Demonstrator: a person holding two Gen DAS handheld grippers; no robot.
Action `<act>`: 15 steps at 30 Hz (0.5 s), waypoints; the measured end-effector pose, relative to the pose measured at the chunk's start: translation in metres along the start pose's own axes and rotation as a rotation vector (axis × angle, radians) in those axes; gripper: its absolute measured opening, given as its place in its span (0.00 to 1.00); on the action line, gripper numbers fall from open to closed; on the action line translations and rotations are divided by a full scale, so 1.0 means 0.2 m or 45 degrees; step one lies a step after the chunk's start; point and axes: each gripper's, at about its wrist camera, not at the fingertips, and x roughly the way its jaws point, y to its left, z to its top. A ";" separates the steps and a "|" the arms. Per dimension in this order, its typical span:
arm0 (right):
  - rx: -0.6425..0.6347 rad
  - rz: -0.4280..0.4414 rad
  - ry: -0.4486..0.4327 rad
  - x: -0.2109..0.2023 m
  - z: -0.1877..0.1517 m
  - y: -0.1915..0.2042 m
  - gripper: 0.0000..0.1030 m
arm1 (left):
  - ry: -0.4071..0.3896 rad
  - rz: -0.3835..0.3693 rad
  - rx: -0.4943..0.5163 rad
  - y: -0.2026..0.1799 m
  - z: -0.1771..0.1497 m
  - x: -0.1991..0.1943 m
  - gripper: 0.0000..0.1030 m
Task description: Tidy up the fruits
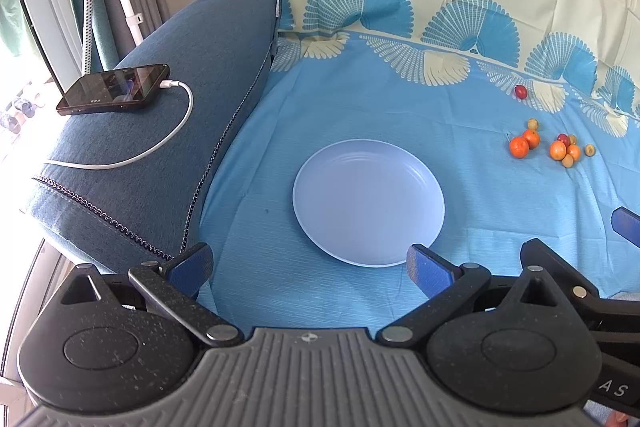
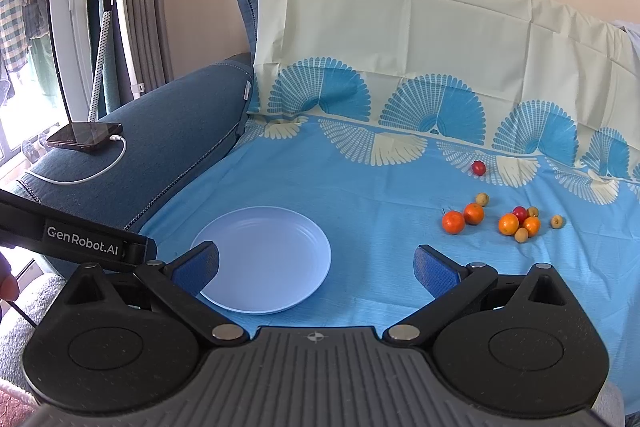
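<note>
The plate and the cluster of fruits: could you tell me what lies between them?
Only bare blue cloth lies between the plate and the fruits, seen clearly in both wrist views.

Each hand-held gripper (image 1: 310, 263) (image 2: 316, 265): speckled black linkage arms, silver pivot screws, blue textured pads (image 2: 196, 269), ribbed grey base. "GenRobot.AI" printed white on left unit.

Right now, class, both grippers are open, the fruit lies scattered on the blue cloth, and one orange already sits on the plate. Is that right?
Not quite. The plate holds no fruit; the right wrist view shows it bare. The oranges lie with the other fruit on the blue cloth. The left gripper and right gripper are indeed open.
</note>
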 end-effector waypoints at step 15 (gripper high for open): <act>0.005 0.000 0.007 0.01 -0.01 -0.01 1.00 | 0.008 0.003 -0.001 0.01 -0.01 0.01 1.00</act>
